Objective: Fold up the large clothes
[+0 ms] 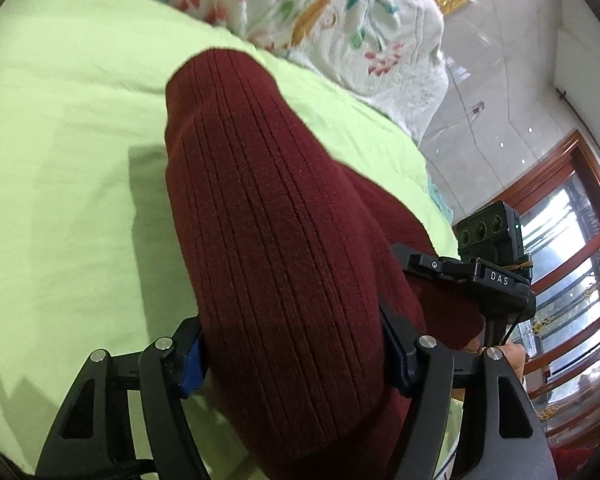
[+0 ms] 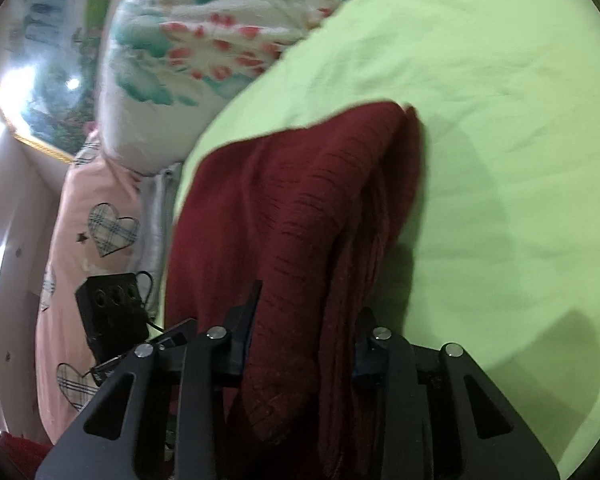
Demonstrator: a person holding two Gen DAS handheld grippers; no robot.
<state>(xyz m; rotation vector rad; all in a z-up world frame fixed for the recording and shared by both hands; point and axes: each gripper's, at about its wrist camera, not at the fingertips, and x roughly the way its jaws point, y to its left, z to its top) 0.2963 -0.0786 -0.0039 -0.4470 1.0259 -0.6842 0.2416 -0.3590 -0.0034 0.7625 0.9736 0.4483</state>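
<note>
Knit, dark red, ribbed: soft, limp, fairly thick and probably moderately heavy; best taken at edges or corners, a bunched fold in each gripper.

Vertical ribbing, slightly fuzzy surface, doubled layers visible in the right view. It hangs lifted over the green sheet, draped away from both cameras. Left gripper clamps a thick wad of it; right gripper likewise grips gathered layers. Floral quilt lies beyond; pink heart-print fabric sits beside the bed edge.
</note>
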